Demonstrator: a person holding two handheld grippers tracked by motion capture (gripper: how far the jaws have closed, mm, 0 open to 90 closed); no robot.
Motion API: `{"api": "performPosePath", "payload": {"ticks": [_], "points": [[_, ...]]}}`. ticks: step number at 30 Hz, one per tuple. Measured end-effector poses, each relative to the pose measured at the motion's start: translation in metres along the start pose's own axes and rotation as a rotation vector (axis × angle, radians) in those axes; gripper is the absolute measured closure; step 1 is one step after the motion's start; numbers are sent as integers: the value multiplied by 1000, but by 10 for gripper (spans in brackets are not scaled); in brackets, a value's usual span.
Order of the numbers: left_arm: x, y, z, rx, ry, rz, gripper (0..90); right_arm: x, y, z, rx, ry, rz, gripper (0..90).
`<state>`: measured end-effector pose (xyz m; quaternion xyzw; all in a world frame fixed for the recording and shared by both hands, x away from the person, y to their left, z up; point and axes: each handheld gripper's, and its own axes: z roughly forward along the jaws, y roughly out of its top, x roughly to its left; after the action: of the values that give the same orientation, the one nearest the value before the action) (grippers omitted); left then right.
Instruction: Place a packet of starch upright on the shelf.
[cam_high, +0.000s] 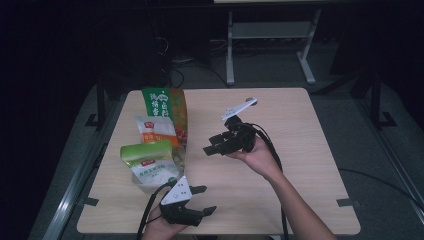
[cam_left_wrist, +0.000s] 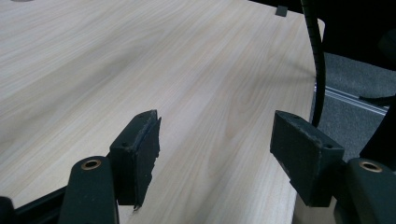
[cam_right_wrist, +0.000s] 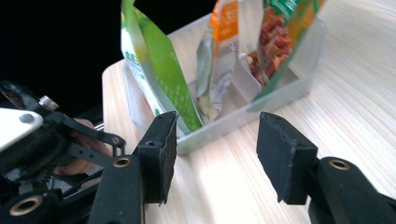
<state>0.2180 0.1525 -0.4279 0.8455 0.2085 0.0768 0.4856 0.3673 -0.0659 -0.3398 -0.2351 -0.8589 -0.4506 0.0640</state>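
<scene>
Left side of the table (cam_high: 280, 200): your clear plastic bin (cam_right_wrist: 280, 93) sits near the left edge, long axis running from your side toward the far edge. Three pouches stand in it on their bottom edges, tops up, one behind another along that axis: the light-green pouch (cam_high: 149, 162) nearest you, the white-and-orange pouch (cam_high: 156, 131) in the middle, the tall dark-green pouch (cam_high: 167, 107) at the far end. In the right gripper view a divider wall shows between the middle and far pouches. Judgement: the compartments keep the soft pouches upright, faces across the bin, so each top edge can be pinched from above.

Near edge, just right of the bin's near end: your left gripper (cam_high: 200, 199) rests low over bare wood, jaws spread wide with nothing between them, as the left gripper view confirms. It points toward the table's right, away from the bin. Judgement: parked, out of the other hand's way.

Centre: your right gripper (cam_high: 212, 145) is held above the table, near the bin but apart from it, jaws aimed left at the pouches. Jaws parted, nothing in them; the right gripper view frames the bin's side wall and the light-green pouch between the pads (cam_right_wrist: 159, 154). Judgement: the pouches are all stowed, and you are either lining up on one or clear after a drop-off; I cannot tell which.
</scene>
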Motion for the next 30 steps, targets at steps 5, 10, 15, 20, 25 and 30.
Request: {"api": "performPosePath", "payload": {"ticks": [5,10,15,20,25,30], "points": [[0,0,0,-2,-2,-1,322,-6,-10,-7,4,-19,31,457],[1,0,0,-1,1,-8,320,-10,-17,-12,2,-33,47,447],[1,0,-1,3,2,-7,319,-14,-24,-20,-4,-49,56,421],[1,0,0,-8,4,-8,317,-17,-34,-27,-3,-62,68,414],[2,0,-1,-5,5,-4,316,-22,-47,-34,-7,-82,98,400],[2,0,-1,1,6,-5,315,-24,-57,-38,-15,-90,117,391]]}}
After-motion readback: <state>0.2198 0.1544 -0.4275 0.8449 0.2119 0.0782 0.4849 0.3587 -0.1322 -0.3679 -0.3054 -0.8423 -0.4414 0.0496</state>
